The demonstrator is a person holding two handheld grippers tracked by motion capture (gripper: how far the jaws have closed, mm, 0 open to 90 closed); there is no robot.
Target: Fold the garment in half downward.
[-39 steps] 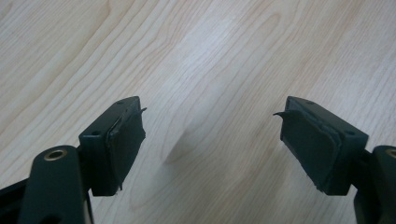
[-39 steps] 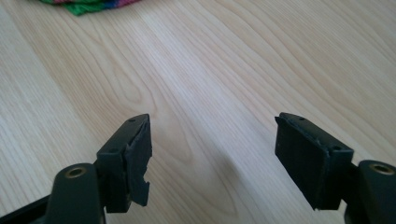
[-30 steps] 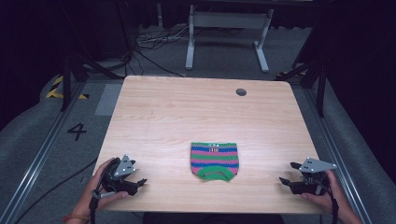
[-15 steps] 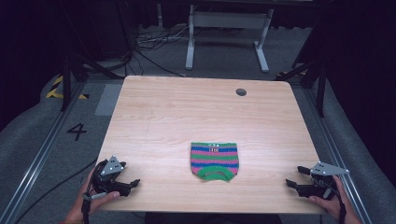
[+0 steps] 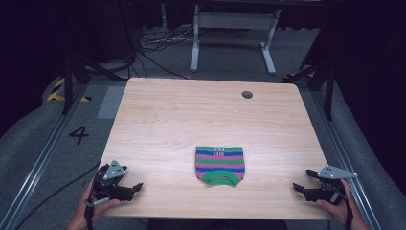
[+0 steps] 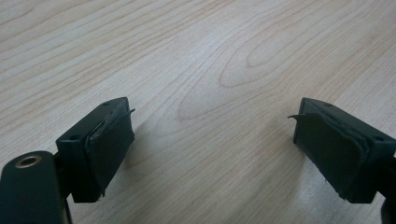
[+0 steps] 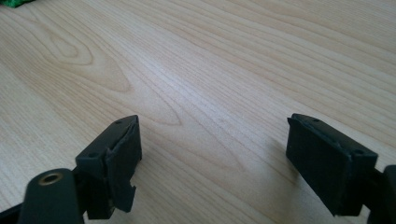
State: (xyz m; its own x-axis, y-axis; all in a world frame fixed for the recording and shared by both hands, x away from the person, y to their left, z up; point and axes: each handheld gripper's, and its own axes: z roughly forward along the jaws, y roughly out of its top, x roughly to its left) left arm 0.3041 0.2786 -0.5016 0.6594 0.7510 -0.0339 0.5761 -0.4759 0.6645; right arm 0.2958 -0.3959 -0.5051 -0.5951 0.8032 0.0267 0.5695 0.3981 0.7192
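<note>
A small knitted garment [image 5: 219, 164] with green, blue and pink stripes lies flat near the front middle of the wooden table [image 5: 191, 115]; its green edge [image 7: 14, 3] peeks into the right gripper view's top left corner. My left gripper [image 5: 136, 187] rests at the table's front left corner, jaws open with bare wood between them [image 6: 212, 140]. At the front right corner sits my right gripper [image 5: 297, 188], also open and holding nothing [image 7: 212, 154]. Both are well clear of the garment.
A dark round hole [image 5: 247, 94] is set in the table's far right part. Beyond the far edge stand a white metal frame [image 5: 232, 28] and loose cables [image 5: 153, 45] on grey floor. A metal rail [image 5: 43, 158] runs along the left.
Both grippers have drawn back toward the front edge and slightly outward. The garment has not moved.
</note>
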